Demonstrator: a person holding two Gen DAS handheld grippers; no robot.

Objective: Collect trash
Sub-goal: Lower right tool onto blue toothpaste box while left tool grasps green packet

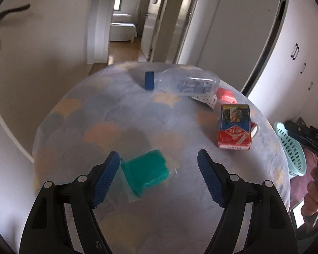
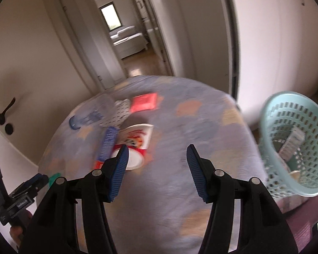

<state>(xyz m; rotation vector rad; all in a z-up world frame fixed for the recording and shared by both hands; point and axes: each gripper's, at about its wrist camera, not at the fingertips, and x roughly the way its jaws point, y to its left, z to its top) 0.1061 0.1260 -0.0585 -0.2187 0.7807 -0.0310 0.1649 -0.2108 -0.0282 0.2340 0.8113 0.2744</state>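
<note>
Left gripper [image 1: 158,165] spreads wide over the patterned blue cloth [image 1: 120,116], holding nothing; a teal wrapped packet [image 1: 146,172] lies between its blue pads [image 1: 105,178], a clear capped bottle [image 1: 180,82] at twelve o'clock, a red-blue carton [image 1: 235,127] at two o'clock; from the right wrist, right gripper [image 2: 158,156] stands half open and empty; a red-white paper cup [image 2: 135,141] lies at eleven o'clock, a pale green mesh basket [image 2: 294,146] at three o'clock.

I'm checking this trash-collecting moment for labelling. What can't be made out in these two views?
- Basket contents: right wrist view, mesh wall and blur hide what the items are.
- Box print: left wrist view, too small to read.
- Paper cup: right wrist view blurred; left wrist view, the box covers most of it.
- Basket: left wrist view, cut off by the right gripper's body.
</note>
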